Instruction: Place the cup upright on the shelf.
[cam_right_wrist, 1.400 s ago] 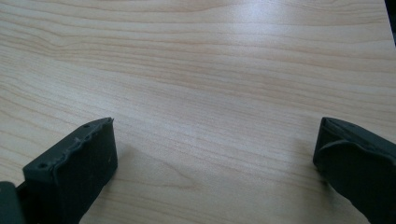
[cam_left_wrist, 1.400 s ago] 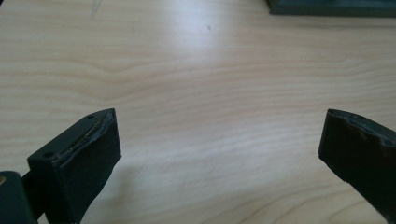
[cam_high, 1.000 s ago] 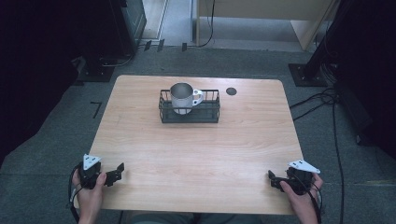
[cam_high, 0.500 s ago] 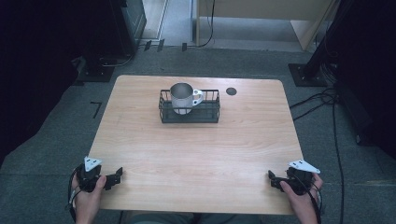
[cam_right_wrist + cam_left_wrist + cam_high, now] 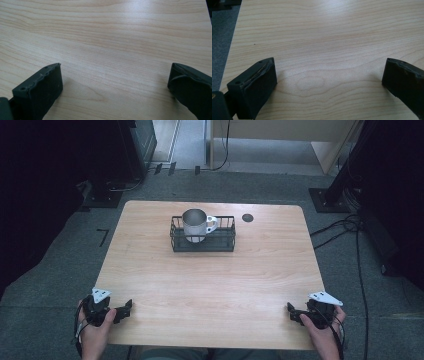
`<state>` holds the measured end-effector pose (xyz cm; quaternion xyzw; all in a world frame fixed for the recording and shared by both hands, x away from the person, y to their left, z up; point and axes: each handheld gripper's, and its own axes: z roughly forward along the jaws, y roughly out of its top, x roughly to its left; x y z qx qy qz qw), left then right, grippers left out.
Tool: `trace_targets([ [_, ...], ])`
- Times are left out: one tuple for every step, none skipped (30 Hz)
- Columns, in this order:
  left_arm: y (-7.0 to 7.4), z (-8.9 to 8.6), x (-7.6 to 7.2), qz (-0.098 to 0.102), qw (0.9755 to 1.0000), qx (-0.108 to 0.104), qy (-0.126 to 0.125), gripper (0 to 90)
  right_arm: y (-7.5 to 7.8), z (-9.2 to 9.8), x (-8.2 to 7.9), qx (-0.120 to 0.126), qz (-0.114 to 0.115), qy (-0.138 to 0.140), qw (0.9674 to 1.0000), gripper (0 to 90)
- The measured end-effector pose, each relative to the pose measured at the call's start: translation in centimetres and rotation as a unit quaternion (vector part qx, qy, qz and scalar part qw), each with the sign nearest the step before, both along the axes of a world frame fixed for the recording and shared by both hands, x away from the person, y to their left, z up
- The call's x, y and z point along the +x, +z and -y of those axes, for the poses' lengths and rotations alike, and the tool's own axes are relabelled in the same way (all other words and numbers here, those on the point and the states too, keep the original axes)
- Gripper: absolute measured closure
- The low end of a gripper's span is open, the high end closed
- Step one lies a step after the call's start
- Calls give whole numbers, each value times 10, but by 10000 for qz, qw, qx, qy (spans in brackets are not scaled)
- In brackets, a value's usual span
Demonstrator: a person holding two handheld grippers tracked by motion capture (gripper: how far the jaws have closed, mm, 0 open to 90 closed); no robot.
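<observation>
A metal mug point(image 5: 196, 225) with a white handle stands upright in the left part of a black wire basket point(image 5: 220, 243) at the far middle of the wooden table point(image 5: 210, 285). My left gripper point(image 5: 125, 308) rests at the table's near left corner, held by a hand. My right gripper point(image 5: 291, 312) rests at the near right corner. In the left gripper view the left gripper point(image 5: 329, 75) is open over bare wood. The right gripper point(image 5: 115, 77) is open too, with nothing between its black jaws.
A small black round spot point(image 5: 247, 217) sits in the tabletop to the right of the basket. Grey floor with cables point(image 5: 345, 227) surrounds the table. Dark equipment stands at the far left and right.
My left gripper has drifted slightly toward the near edge of the table. The right gripper, mug and basket have not moved.
</observation>
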<state>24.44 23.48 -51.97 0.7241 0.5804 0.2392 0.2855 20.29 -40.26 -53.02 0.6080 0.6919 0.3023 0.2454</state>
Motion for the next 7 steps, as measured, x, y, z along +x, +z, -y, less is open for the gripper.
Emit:
trace_targets([
  [0, 0, 0, 0, 10000, -1, -2, 0, 0, 0, 0, 3, 0, 3, 10000, 0],
  [0, 0, 0, 0, 10000, 1, -2, 0, 0, 0, 0, -5, -2, 9, 10000, 0],
  [0, 0, 0, 1, 10000, -1, 0, 0, 0, 0, 0, -6, -2, 8, 10000, 0],
  [0, 0, 0, -1, 10000, 0, -1, 0, 0, 0, 0, -4, -2, 8, 10000, 0],
  [0, 0, 0, -1, 10000, 0, 1, 0, 0, 0, 0, -6, -2, -2, 10000, 0],
  [0, 0, 0, 0, 10000, 1, 28, 0, 0, 1, 0, 3, -1, -46, 10000, 0],
  [0, 1, 0, 0, 10000, 1, 50, 0, 0, 1, 0, 15, -8, -82, 10000, 0],
])
